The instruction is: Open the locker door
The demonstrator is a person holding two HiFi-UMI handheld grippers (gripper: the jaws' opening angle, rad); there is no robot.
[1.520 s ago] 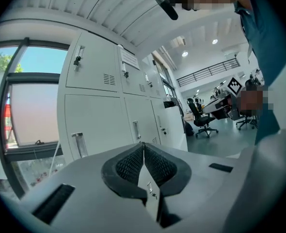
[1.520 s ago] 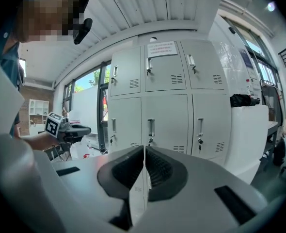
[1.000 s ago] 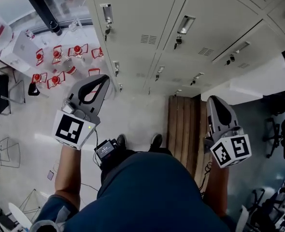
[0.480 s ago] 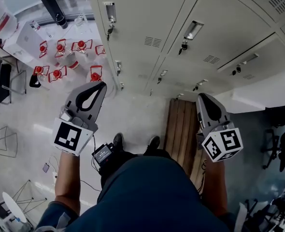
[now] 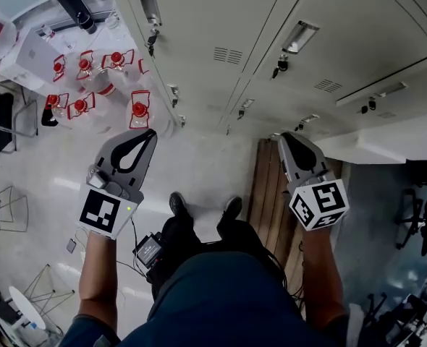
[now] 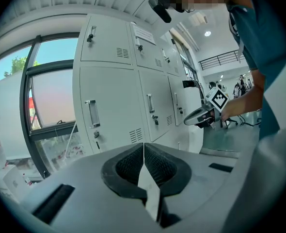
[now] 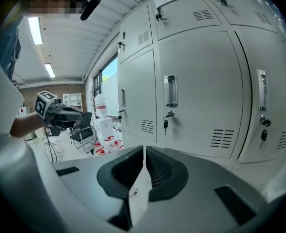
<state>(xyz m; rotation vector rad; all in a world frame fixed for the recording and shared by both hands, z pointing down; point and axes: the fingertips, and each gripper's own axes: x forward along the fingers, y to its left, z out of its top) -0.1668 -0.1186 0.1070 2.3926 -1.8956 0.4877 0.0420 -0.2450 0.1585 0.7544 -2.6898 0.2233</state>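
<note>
A bank of pale grey lockers [image 5: 221,20] stands ahead, every door closed. Each door has a recessed handle [image 5: 298,36] with a key [image 5: 280,65] hanging below it. My left gripper [image 5: 153,131] hangs over the floor short of the lockers, shut and empty. My right gripper [image 5: 284,136] is over the bench end near the lockers' base, also shut on nothing. In the left gripper view the left gripper [image 6: 144,144] faces a lower door with a handle [image 6: 90,113]. In the right gripper view the right gripper [image 7: 144,148] faces a door handle [image 7: 170,90] and its key [image 7: 166,125].
A wooden bench [image 5: 271,194] lies on the floor under my right arm. Several red-capped containers [image 5: 90,85] sit on the floor by the window at upper left. Chairs [image 5: 0,132] stand at the far left. My feet [image 5: 203,207] are between the grippers.
The right gripper has shifted left and closer to the lockers' base in the head view. The left gripper has sunk a little. Both stayed shut.
</note>
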